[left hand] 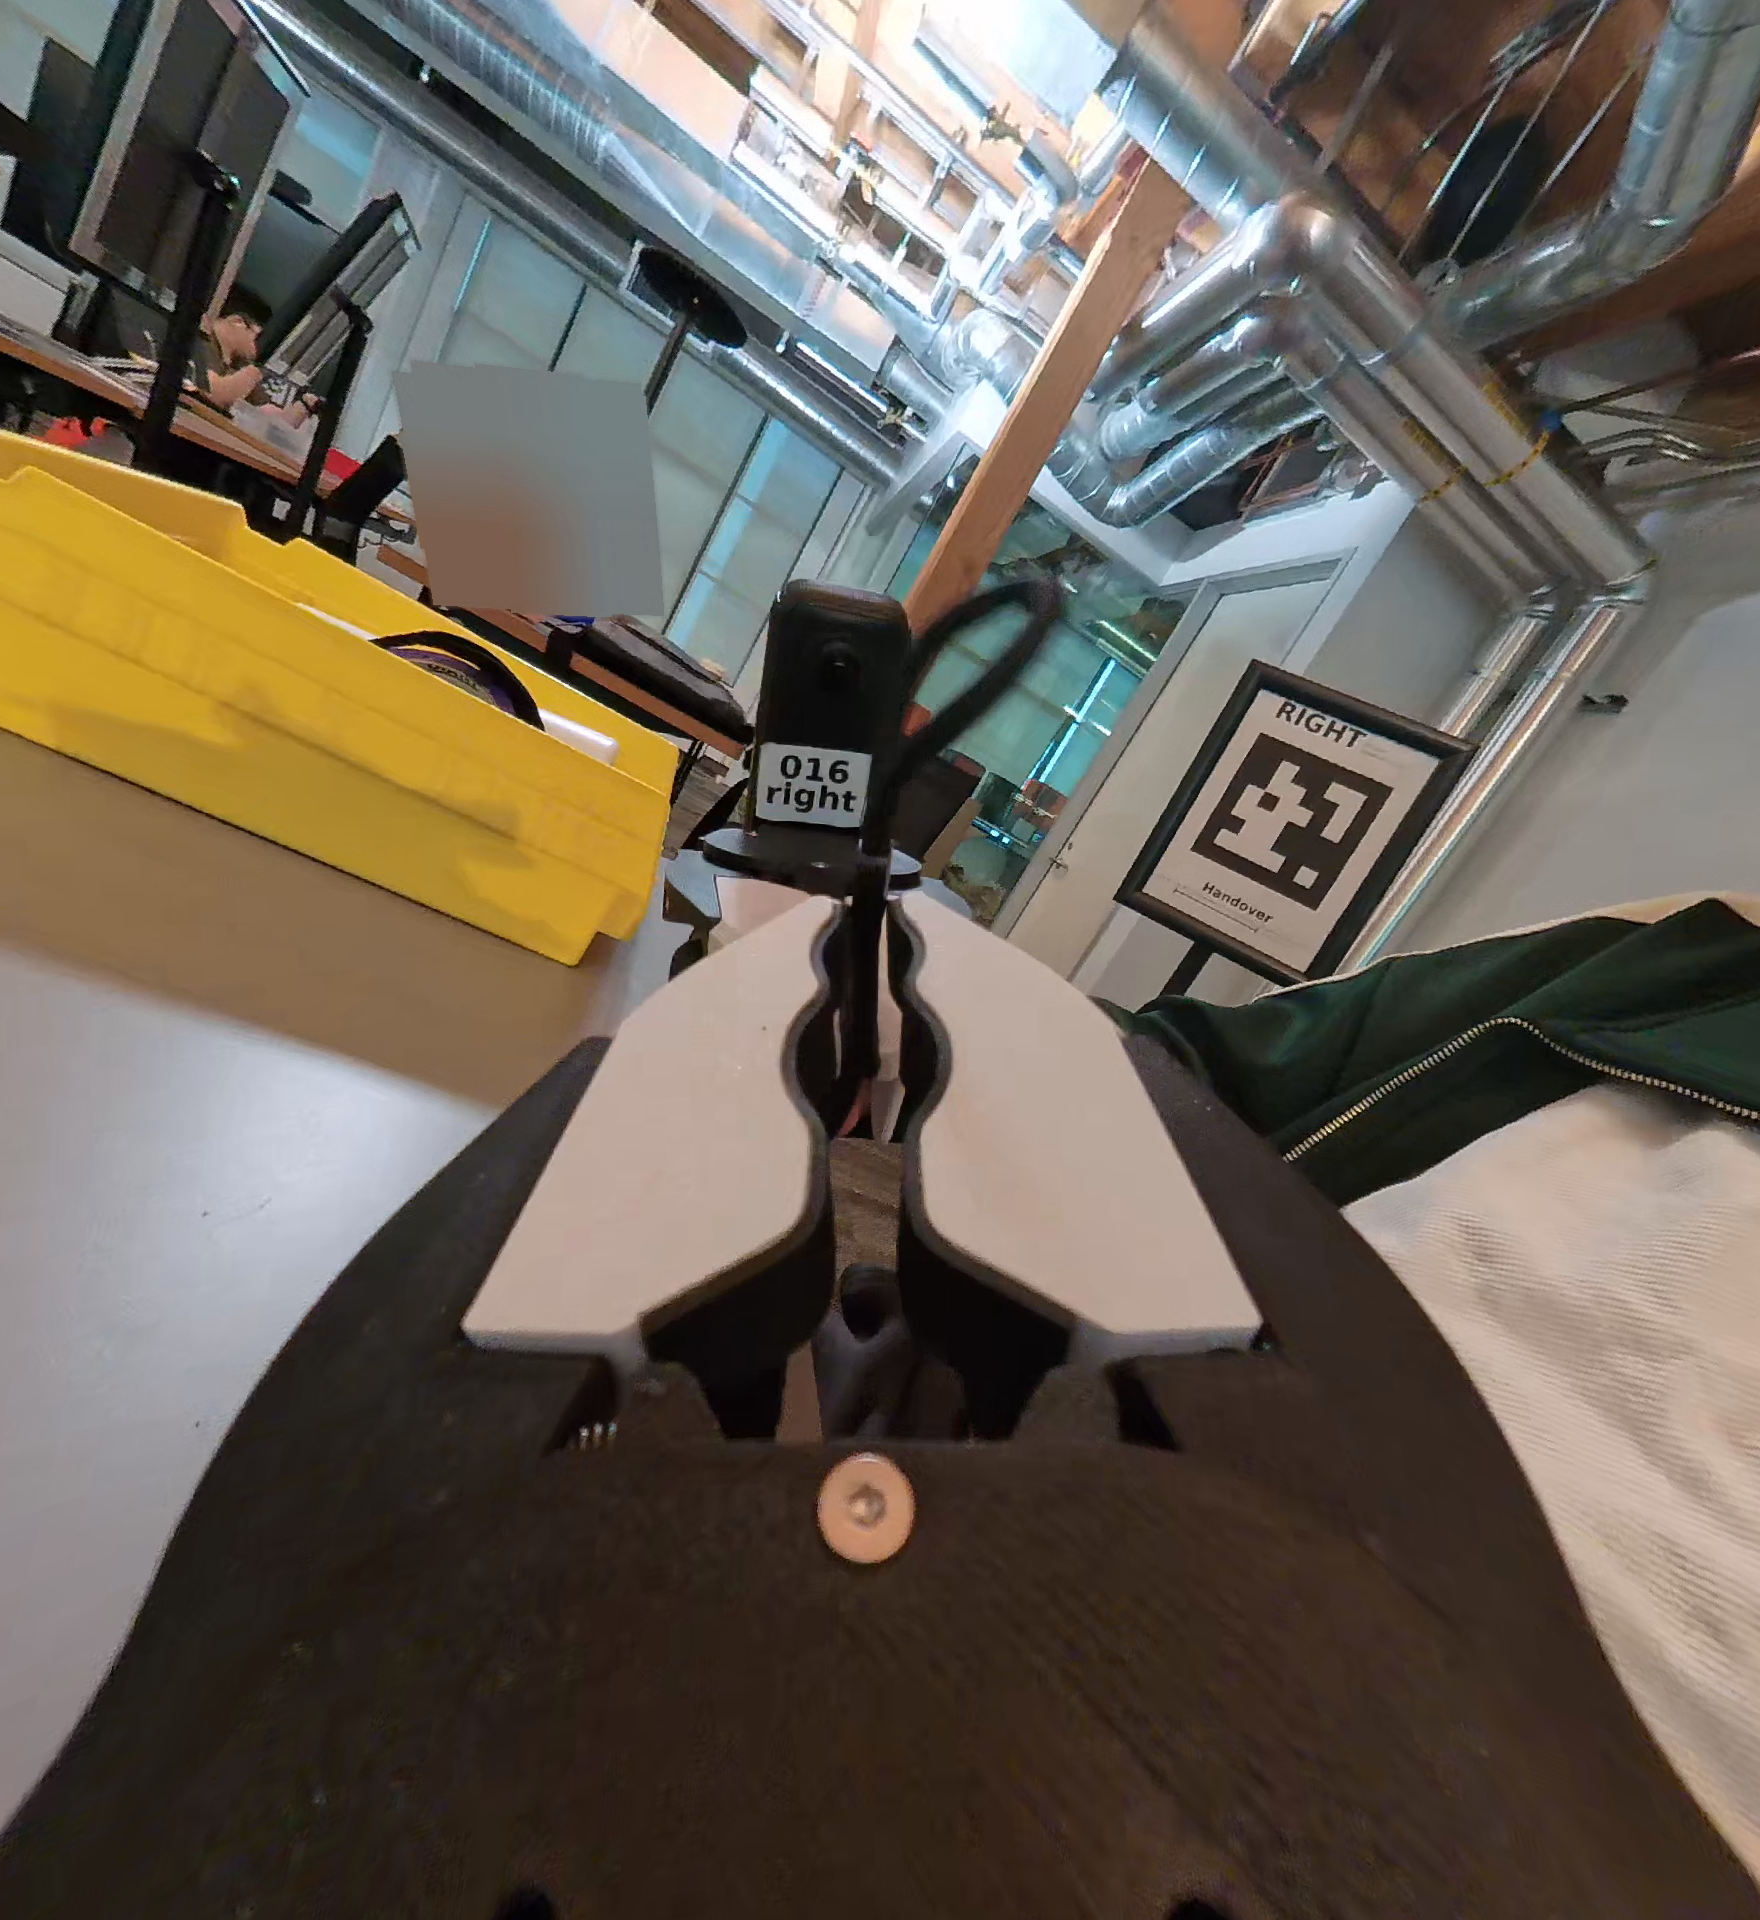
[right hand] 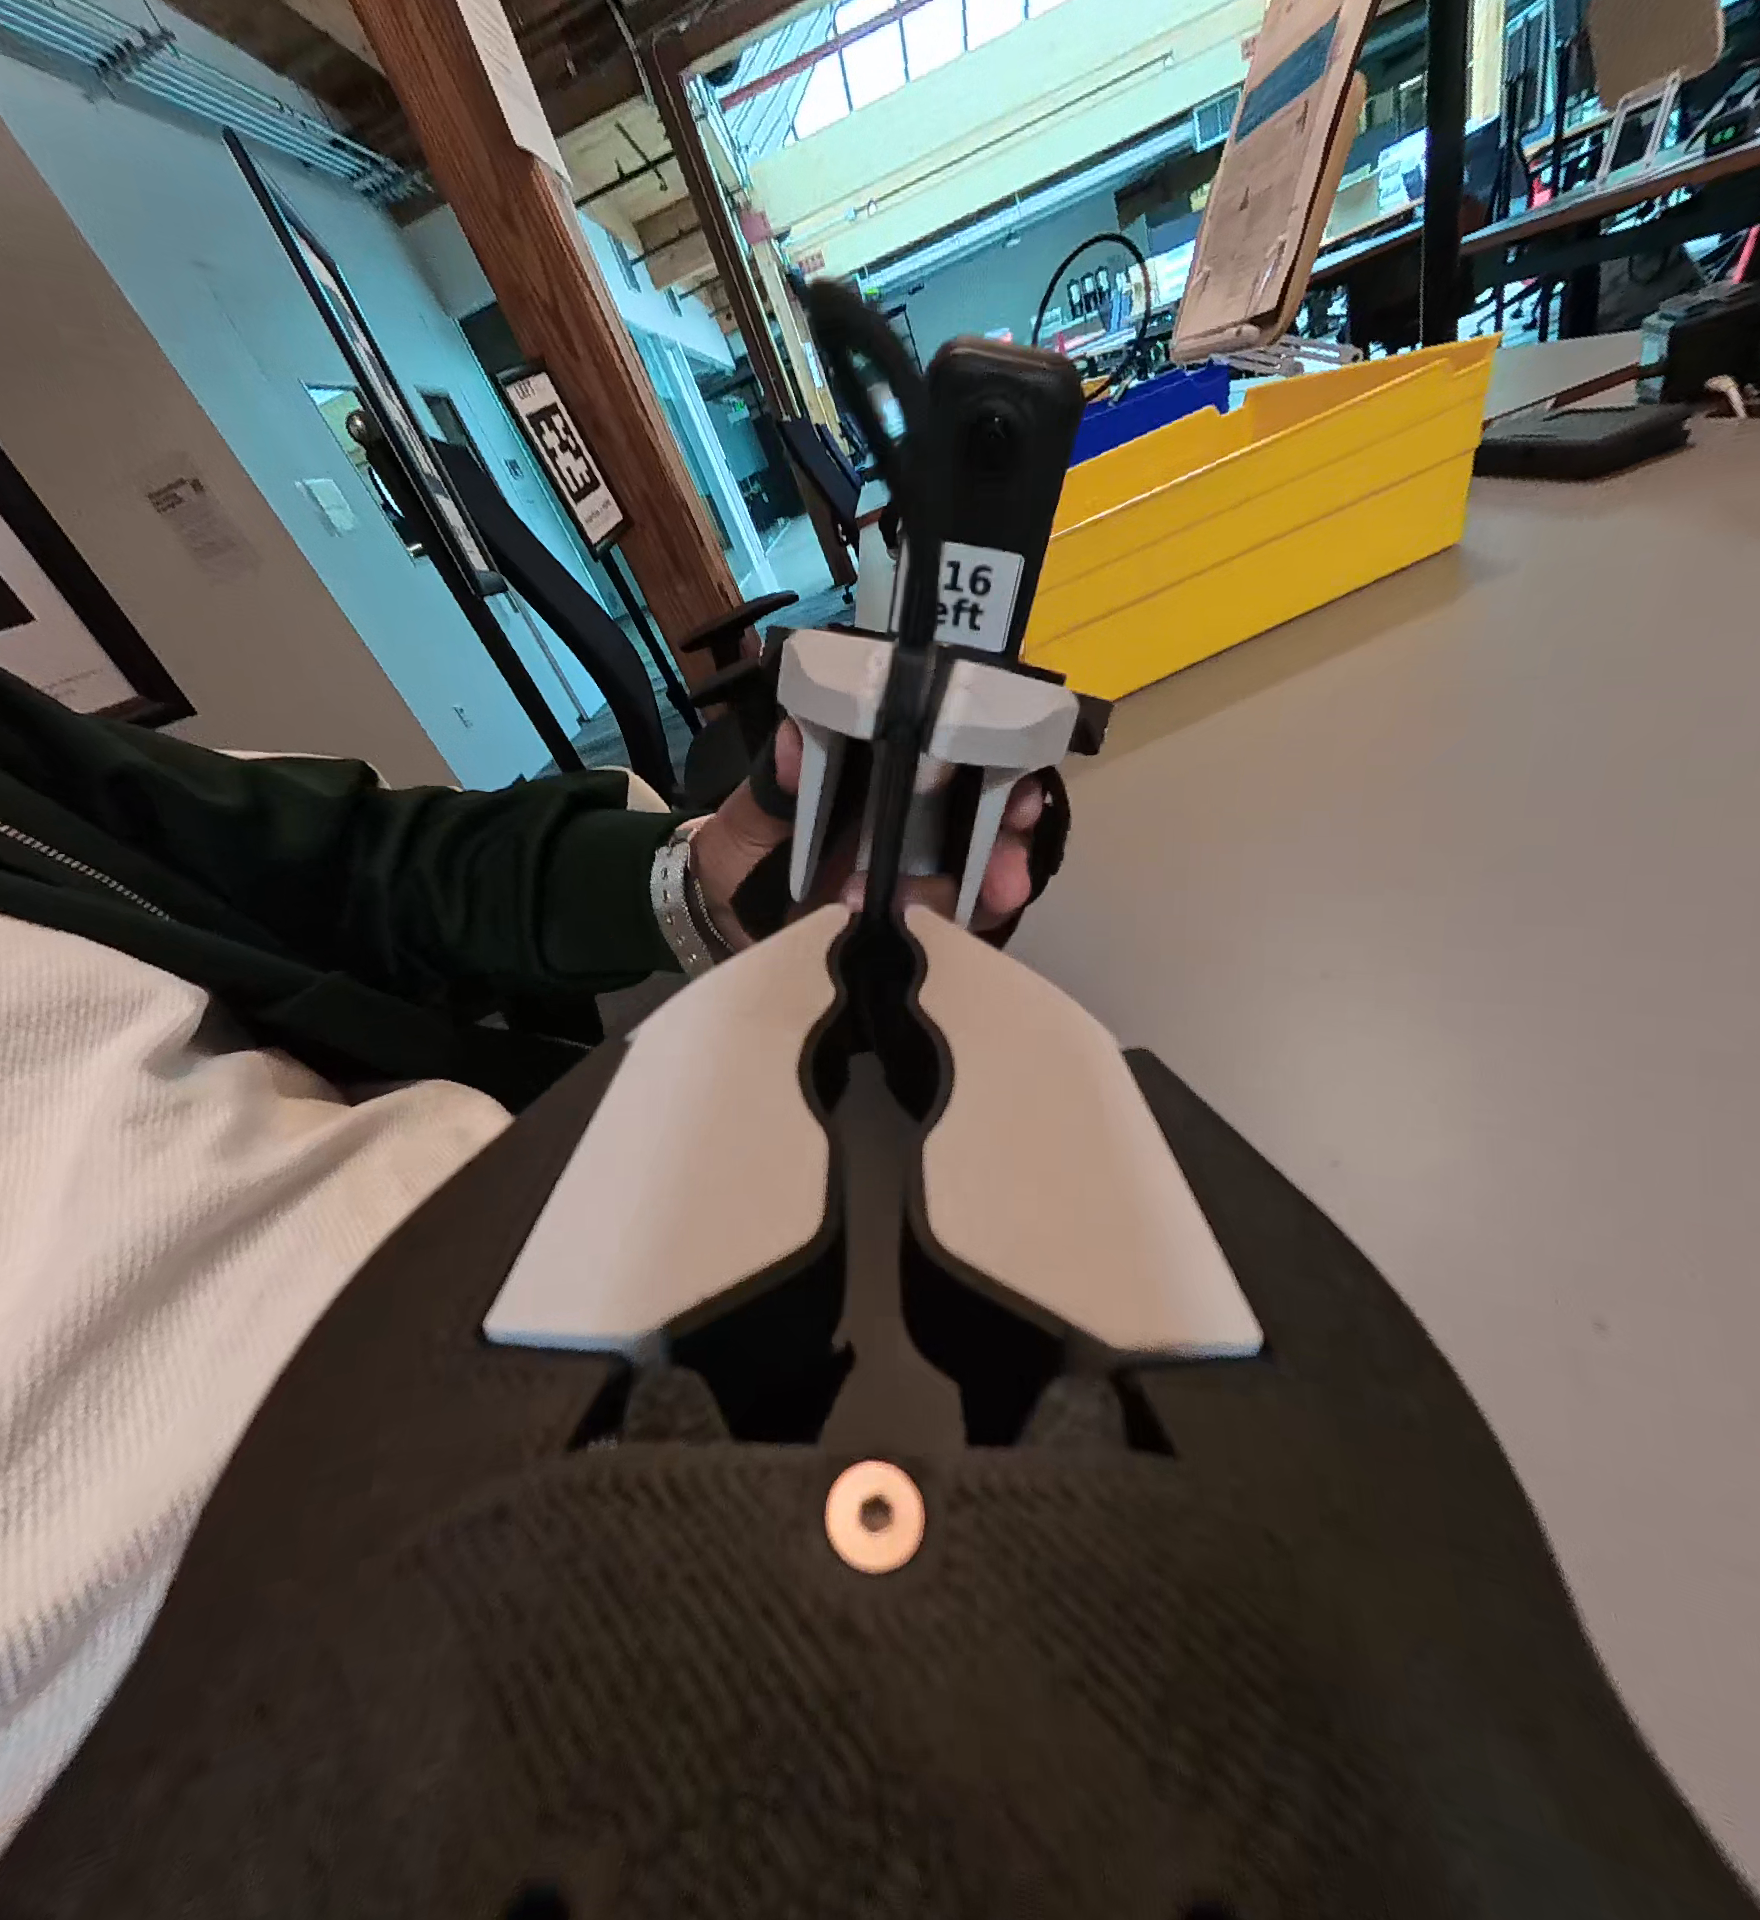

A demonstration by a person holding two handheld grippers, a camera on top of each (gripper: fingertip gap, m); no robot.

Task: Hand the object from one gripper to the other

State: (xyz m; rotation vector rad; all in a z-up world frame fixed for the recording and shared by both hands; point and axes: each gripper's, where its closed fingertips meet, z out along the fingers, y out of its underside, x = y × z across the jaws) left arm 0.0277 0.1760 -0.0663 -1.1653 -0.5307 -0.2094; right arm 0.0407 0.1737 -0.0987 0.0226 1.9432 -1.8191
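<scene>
Left wrist view: left gripper [left hand: 865,914] has its jaws closed, pinching a thin black cord [left hand: 868,997] that sits in the wavy slot between the fingers. The cord runs toward 12 o'clock and ends in a loop at approx 1 o'clock, blurred. It hangs above the table [left hand: 128,1143]; yellow bin [left hand: 336,790] sits at 10 o'clock, well apart.

Right wrist view: right gripper [right hand: 878,920] is likewise clamped on the same cord, which rises at 12 o'clock through the left gripper's closed tips just beyond. So both tools seem to hold it at once, mid hand-over.

Handling, judged: v. light, limp, narrow, not fragile. It'll flop and swing w/o support, and could slip out of a wide slot. Best to pinch the straight run near the fingertips, not the loop.

Looks: matte black, slim, one end curled into a small loop.
</scene>
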